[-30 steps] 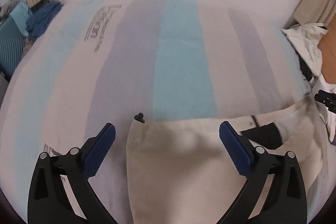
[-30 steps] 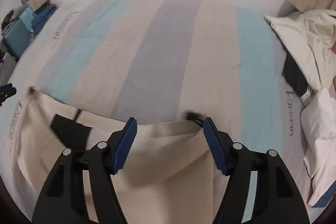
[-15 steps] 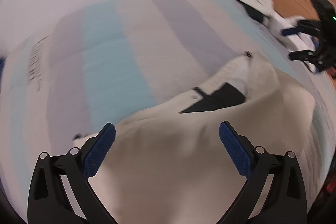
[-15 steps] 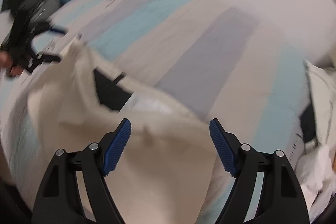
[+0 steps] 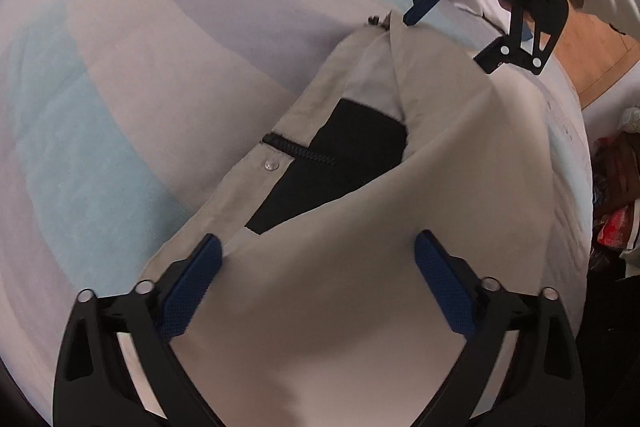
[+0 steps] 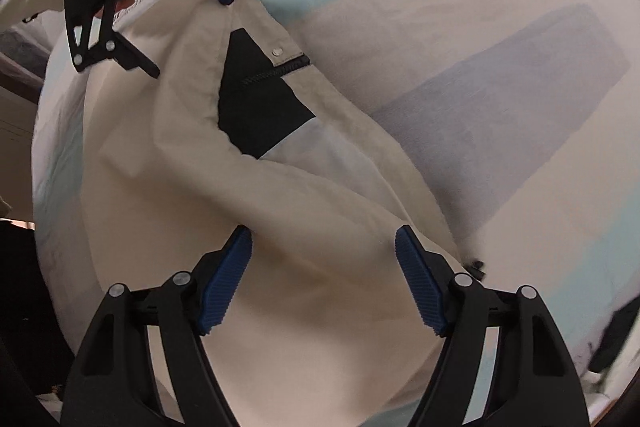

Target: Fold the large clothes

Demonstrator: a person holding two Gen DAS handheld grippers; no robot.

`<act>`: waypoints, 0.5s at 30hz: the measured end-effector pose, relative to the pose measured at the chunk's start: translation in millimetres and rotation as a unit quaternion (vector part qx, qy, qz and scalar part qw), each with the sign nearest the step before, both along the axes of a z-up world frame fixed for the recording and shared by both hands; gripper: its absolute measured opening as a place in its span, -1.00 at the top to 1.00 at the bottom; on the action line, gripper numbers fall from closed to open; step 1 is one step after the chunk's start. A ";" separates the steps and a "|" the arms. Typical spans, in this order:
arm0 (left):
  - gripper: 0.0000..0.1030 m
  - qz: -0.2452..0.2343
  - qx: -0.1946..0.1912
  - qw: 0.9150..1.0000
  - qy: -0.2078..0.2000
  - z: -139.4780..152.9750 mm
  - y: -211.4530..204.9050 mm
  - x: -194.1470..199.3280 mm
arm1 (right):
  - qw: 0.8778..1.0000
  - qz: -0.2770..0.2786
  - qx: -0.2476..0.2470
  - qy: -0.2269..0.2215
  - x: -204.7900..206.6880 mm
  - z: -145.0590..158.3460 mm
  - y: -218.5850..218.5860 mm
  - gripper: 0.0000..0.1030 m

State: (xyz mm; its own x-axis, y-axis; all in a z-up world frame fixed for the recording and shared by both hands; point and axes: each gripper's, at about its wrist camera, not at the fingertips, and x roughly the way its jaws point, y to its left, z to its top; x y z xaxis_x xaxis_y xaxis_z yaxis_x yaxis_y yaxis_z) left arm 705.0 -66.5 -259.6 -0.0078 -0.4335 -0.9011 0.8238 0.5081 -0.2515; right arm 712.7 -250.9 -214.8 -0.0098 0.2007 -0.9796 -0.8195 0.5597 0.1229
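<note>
Striped bedding (image 5: 120, 75) carries the cream garment (image 5: 360, 307), its waistband running lengthwise from the left gripper (image 5: 316, 283) toward the right gripper (image 5: 452, 35). Both spread wide, one at each waistband end, cloth lying between the fingers; whether any is pinched looks doubtful. Neither seems nearer the middle.

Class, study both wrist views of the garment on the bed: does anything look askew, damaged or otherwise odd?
Nothing looks damaged. The beige garment lies bunched rather than flat on the striped bedcover, its top layer sagging open at the waist so the black lining and zip show.
</note>
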 end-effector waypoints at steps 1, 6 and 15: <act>-0.64 0.005 -0.004 1.000 0.003 -1.3 0.8 0.6 | 1.000 0.000 0.003 0.012 1.0 -5.6 -0.4 -0.37; -0.24 0.020 -0.008 1.000 0.005 -8.9 -2.1 -5.9 | 0.999 -0.005 0.008 0.034 -3.6 -23.4 -3.6 -0.12; 0.68 0.076 -0.006 0.997 -0.029 8.3 11.9 -23.2 | 0.997 -0.061 0.044 0.016 -14.4 -0.5 -23.5 0.86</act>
State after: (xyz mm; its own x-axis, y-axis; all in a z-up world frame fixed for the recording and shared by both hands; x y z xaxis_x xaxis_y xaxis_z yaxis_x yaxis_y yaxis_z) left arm 681.8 -54.6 -251.2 0.1112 -0.4367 -0.8927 0.7513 0.6250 -0.2121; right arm 698.2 -274.4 -215.3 -0.0105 0.2879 -0.9576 -0.7413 0.6405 0.2007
